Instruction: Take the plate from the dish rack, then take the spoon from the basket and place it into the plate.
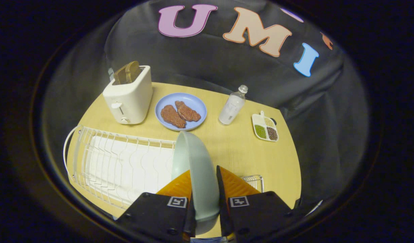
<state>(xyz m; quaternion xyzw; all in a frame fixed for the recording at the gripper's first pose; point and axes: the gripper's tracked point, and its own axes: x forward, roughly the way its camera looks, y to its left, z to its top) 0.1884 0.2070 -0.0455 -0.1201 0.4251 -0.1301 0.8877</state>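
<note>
Clamped between the two fingers of the gripper [206, 184], the pale green plate [197, 168] stands on edge, both pads pressing on its faces, so the grasp is firm on the plate and nothing else. Its rim rises from between the fingers toward 12 o'clock, and its flat faces turn toward 3 and 9 o'clock. It appears lifted clear of the dish rack [119, 165], though where its lower edge ends is hidden behind the fingers.

Largest in the scene, the wooden table [247, 155] spreads beyond the fingers. On it, the white wire dish rack lies at about 9 to 10 o'clock from the gripper, just beside the plate. A white toaster [129, 96] with bread in its slots stands at 11 o'clock, beyond the rack. A blue plate [181, 111] carrying two brown patties sits at 12 o'clock, a clear bottle [232, 106] at 1 o'clock, and a small divided dish [265, 127] of beans farther toward 2 o'clock.

A corner of a wire basket [253, 180] peeks out just behind the right finger, at about 3 o'clock; the spoon cannot be made out there. My judgement: the bare table at 1 to 2 o'clock, just ahead of the fingers, is the likely spot to lay the plate flat, which calls for tipping it off its edge first.
</note>
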